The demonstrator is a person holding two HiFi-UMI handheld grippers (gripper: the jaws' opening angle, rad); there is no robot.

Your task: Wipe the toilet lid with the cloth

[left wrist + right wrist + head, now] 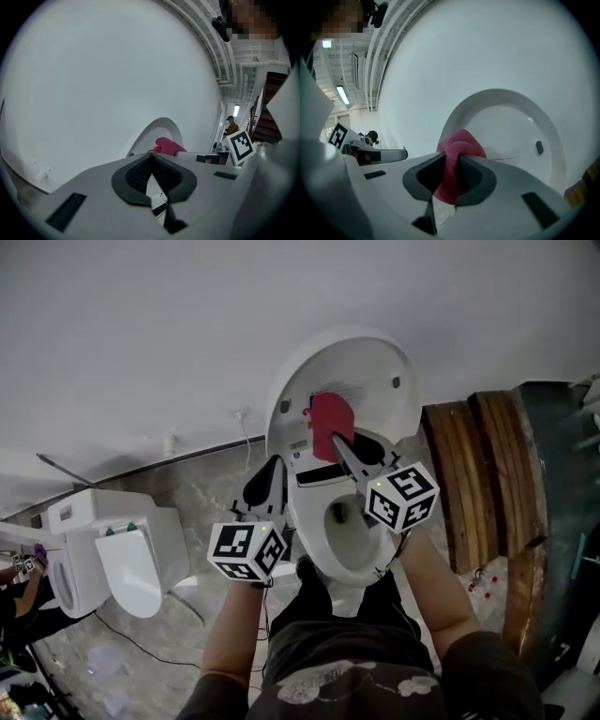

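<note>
Toilet lid (349,371) is standing raised, its white inner face showing, leaning back toward the white wall (141,324) at mid frame in the head view.

Going from the left: a person's arm (21,589) is showing at the far left edge. Just right of it a second toilet (112,554) is sitting on the grey marbled floor (202,498) with its lid shut, and a dark cable (141,645) is trailing across the floor in front of it.

Left tongs (270,470) are hovering by the lid's lower left edge, just left of the bowl (349,532). Its own view is showing the pads (138,174) pressed together with nothing between them. Its marker cube (247,550) is sitting low, near the person's left forearm.

Pink cloth (330,420) is sitting in front of the lower middle of the lid's inner face, bunched up. Whether it is actually touching the lid can't be told from these views.

Right tongs (343,442) are pinching the cloth, with a wad bulging past the tips and a flap hanging below the pads in the right gripper view. These tongs are reaching over the open bowl, and their marker cube (402,495) is sitting above the bowl's right rim.

Wooden planks (473,479) are lying to the right of the toilet, close beside the lid's right edge.
</note>
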